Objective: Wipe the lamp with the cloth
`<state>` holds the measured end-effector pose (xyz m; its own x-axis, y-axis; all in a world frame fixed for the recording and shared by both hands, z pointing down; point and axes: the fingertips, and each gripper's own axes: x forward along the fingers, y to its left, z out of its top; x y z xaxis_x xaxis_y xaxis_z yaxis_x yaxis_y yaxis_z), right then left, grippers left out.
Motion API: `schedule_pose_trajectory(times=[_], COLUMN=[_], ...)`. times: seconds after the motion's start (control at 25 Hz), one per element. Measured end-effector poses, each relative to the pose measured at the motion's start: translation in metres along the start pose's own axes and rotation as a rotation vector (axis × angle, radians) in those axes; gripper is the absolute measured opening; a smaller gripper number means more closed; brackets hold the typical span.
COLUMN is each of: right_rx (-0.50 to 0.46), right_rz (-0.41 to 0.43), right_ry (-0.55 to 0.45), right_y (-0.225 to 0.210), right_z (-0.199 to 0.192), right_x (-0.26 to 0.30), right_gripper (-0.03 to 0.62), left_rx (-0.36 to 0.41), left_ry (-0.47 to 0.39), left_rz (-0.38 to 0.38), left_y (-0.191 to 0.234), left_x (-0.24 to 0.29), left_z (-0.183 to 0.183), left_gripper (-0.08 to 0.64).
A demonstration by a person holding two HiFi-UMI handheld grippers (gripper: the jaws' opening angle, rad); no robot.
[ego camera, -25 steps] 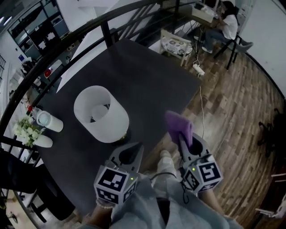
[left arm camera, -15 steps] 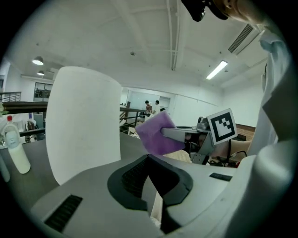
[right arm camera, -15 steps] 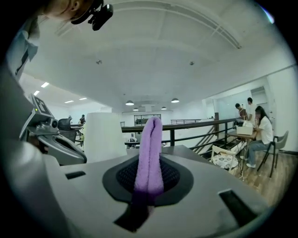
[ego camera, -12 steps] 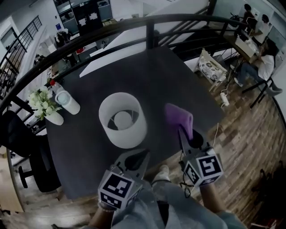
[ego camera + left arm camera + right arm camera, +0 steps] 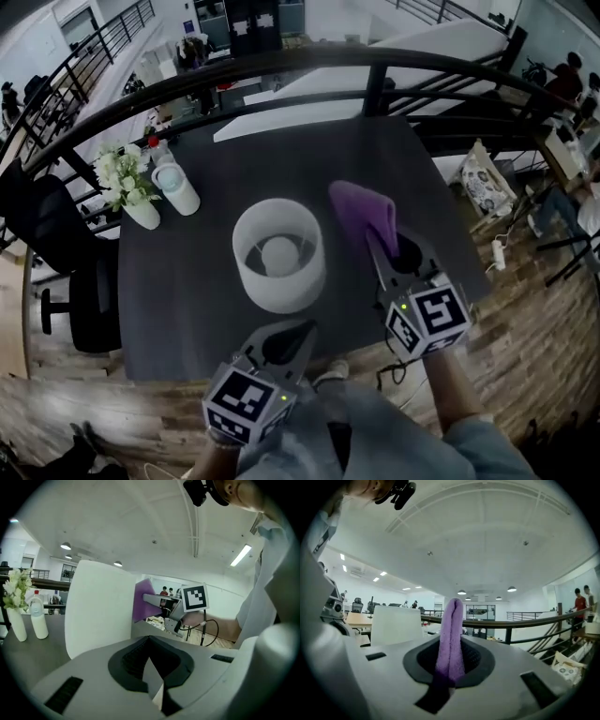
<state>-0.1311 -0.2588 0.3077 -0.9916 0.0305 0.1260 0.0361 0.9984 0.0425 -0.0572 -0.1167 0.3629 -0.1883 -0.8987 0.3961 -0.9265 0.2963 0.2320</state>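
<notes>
the right gripper (image 5: 380, 246) clamped the folded purple cloth (image 5: 360, 206) upright just right of the white lamp (image 5: 278, 253) on the dark table (image 5: 178, 300), apparently readied to wipe it; the left gripper (image 5: 284, 337), jaws together and empty, hovered nearer.

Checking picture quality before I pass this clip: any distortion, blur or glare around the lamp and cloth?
Head view: fisheye bends the railing, the scene is dim, but the lamp and cloth are sharp. Left gripper view: black round border, lamp evenly lit, no glare. Right gripper view: cloth close up, slightly soft.
</notes>
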Motion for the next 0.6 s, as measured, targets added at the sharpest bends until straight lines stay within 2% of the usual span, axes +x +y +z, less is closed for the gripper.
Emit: schedule_pose_trajectory(times=[0.2,0.6], right_rx=[-0.072,-0.171], right_rz=[0.186,0.534], right_ry=[-0.036,-0.044], right_y=[0.014,0.056], right_z=[0.014,0.017], right_x=[0.043,0.103], right_gripper=[0.051,0.051], left_rx=[-0.053,-0.156], left_ry=[-0.012,-0.042], left_rz=[0.119,0.346], left_y=[0.01,0.035], left_x=[-0.009,-0.04], left_z=[-0.003,-0.019], left_gripper=[0.002,0.002])
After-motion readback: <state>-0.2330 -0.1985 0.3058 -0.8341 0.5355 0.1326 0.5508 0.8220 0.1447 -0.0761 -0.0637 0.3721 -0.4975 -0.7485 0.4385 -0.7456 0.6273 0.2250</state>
